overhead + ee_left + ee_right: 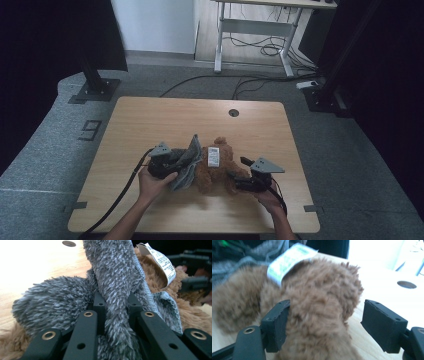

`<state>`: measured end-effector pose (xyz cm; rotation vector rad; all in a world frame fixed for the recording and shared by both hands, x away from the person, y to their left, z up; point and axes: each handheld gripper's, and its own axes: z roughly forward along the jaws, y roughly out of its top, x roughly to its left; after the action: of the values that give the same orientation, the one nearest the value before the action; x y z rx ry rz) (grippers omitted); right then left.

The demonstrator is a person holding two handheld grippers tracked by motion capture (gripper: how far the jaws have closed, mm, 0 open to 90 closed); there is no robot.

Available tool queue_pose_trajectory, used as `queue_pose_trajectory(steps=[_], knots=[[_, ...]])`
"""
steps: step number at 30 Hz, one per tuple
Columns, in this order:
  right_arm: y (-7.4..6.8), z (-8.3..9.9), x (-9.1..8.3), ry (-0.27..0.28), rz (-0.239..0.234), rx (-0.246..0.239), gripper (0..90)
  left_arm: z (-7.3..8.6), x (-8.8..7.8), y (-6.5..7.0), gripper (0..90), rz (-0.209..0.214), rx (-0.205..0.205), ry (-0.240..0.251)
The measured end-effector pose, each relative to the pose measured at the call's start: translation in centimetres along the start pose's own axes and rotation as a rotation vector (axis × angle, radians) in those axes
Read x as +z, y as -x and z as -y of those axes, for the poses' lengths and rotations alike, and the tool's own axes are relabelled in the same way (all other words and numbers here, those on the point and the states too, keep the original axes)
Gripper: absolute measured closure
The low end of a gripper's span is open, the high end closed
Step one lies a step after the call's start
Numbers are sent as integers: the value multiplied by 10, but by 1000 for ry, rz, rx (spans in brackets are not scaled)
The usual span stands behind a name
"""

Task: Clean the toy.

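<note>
Two grippers work over the near half of the table (150,120), both close to its near edge. On the left, the left gripper (167,162) has its jaws drawn narrow and clamped on a fold of the grey fuzzy cloth (112,290), which rises upright between the jaws in the left gripper view and bunches to one side of them. On the right, the right gripper (241,184) stands with jaws wide; in the right gripper view a limb of the brown plush toy (317,310) lies between them, brushing one pad while the other pad stands clear of the fur. The plush toy lies on the table between the two grippers, the grey cloth draped against its left flank, and a white label (213,157) lies on its upper side. Beyond the toy the far half of the table is bare wood up to a round cable hole (233,112) near the far edge, with open surface toward both far corners.
</note>
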<state>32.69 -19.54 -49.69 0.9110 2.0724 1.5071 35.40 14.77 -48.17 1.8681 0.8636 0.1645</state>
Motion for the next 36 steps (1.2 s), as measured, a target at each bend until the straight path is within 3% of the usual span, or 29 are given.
queue_pose_trajectory(steps=[4,8,12,14,19,25,28,30,34,36], knots=[[-1,-10,0,16,3,14,235,5,-4,2,763,8,-3,10],[-4,-9,10,-36,-26,27,252,10,-6,6,764,8,3,17],[-9,0,18,-98,-115,48,343,16,-11,11,764,19,13,18],[-13,4,19,-124,-140,39,378,21,-13,12,765,24,16,26],[-26,15,22,-193,-143,-26,434,34,-19,16,769,30,18,53],[-33,21,28,-226,-87,-84,523,44,-17,26,773,-19,74,76],[-31,21,30,-225,-64,-83,542,44,-12,25,775,-24,72,94],[-29,21,31,-221,-25,-90,552,41,-6,24,778,-35,78,101],[-25,21,34,-209,34,-88,566,30,11,21,778,-91,137,93],[-21,21,36,-203,80,-95,569,22,20,16,778,-89,130,86]])
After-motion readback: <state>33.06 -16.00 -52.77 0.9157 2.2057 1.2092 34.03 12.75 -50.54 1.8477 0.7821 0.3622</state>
